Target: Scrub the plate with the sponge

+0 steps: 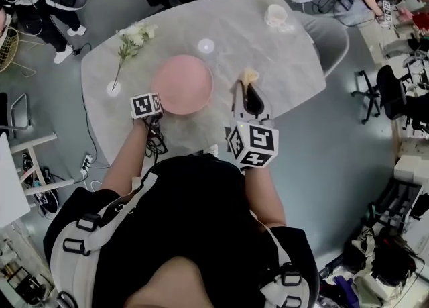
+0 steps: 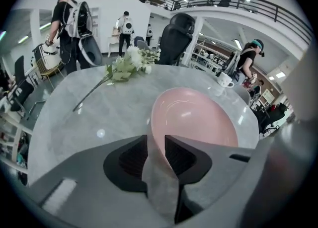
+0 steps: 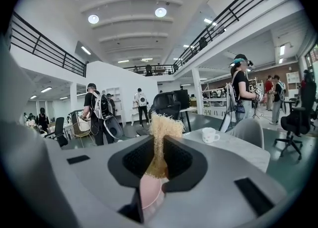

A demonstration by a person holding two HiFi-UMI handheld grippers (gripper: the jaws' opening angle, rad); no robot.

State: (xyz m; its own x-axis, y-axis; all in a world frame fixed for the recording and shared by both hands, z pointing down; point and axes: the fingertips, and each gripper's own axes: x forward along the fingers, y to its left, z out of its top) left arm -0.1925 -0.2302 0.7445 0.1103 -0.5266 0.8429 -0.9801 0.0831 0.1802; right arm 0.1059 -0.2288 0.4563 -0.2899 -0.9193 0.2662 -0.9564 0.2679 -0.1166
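**A:** What does the head view, looking down, show?

**B:** A person in a black top stands at a pale grey desk (image 1: 268,58) with rounded corners. A round pink plate (image 1: 182,84) sits near the desk's near edge, a little left of the middle.

**A:** What is the left hand-held gripper doing?

**B:** The left hand-held gripper (image 2: 158,147) is clamped on the plate. Its own view shows the near rim pinched between the two dark jaw pads, with the pink bowl of the plate spreading out beyond them. I cannot tell if that edge is lifted off the desk.

**A:** And the right one?

**B:** The right hand-held gripper (image 3: 158,152) is closed on the sponge (image 3: 161,127). The sponge stands upright between the jaws. It has a frizzy straw-coloured top sticking out past the tips and a smooth pink part lower down between the pads.

**A:** Where is the sponge compared with the plate?

**B:** In the head view it is just to the right of the plate, with bare desk showing between them. The two are not touching. The right gripper view looks out level across the room, not down at the plate.

**A:** Is there anything else on the desk?

**B:** A stem of white flowers (image 1: 134,35) lies at the far left, well apart from the plate. A white cup (image 1: 275,15) stands near the far right corner. A grey chair (image 1: 332,41) is pulled up at the right end.
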